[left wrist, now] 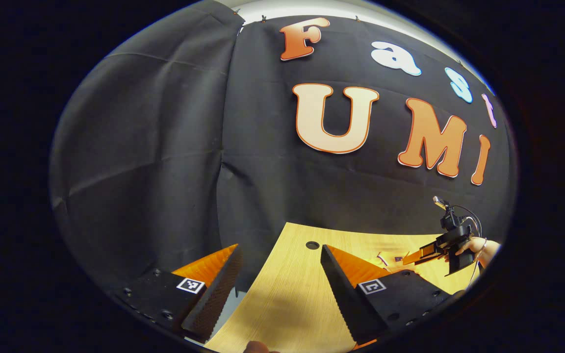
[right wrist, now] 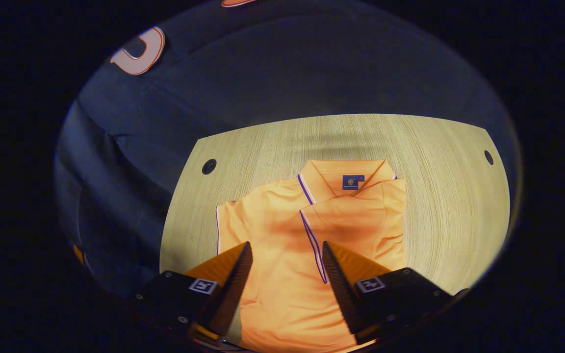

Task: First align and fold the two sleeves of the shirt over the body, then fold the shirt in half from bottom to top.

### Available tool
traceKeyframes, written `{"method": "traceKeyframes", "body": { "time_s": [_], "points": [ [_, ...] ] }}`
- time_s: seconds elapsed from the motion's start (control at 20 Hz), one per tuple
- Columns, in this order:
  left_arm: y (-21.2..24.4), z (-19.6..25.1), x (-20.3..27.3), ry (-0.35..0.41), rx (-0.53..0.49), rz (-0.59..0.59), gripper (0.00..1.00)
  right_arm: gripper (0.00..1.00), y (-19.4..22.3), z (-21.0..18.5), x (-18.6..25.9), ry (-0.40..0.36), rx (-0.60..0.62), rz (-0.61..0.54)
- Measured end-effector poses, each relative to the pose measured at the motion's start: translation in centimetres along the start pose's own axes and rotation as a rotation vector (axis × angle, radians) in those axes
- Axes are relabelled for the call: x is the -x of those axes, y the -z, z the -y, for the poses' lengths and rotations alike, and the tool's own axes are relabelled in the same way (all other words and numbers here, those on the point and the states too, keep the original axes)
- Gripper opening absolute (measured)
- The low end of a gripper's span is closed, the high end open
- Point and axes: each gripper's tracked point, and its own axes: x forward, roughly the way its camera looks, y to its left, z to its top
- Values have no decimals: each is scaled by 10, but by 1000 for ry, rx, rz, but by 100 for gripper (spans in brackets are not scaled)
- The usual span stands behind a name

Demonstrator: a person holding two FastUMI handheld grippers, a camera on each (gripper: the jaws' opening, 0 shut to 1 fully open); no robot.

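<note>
One sleeve (right wrist: 361,215) lies folded over the shirt (right wrist: 282,274); the other sleeve (right wrist: 233,220) likely comes next. Both the left tongs (left wrist: 280,289) and right tongs (right wrist: 286,284) gape wide, holding nothing.

- The shirt (right wrist: 282,230) is soft, matt knit cloth with narrow piped trim and a small woven label at the collar.
- The table (right wrist: 439,206) has a pale wood-grain top, smooth and faintly sheened.
- The booth wall (left wrist: 155,147) is matt black cloth, creased and loosely hung.
- The left gripper (left wrist: 281,289) fingers (left wrist: 214,299) carry ribbed, rough-looking inner faces.

Wooden table (right wrist: 439,196) — round holes (right wrist: 209,166)
</note>
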Motion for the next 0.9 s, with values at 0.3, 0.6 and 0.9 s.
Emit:
{"method": "traceKeyframes", "body": {
  "time_s": [0.3, 0.6, 0.9],
  "points": [
    [-6, 31, -17, 30, -20, 4, 98, 99, -27, 33, 33, 72, -31, 134],
    [-7, 92, -37, 101, -31, -21, 98, 99, -43, 70, 78, 135, -10, 266],
    [6, 149, -70, 151, -26, -104, 98, 99, -37, 99, 132, 131, 8, 326]
  ]
}}
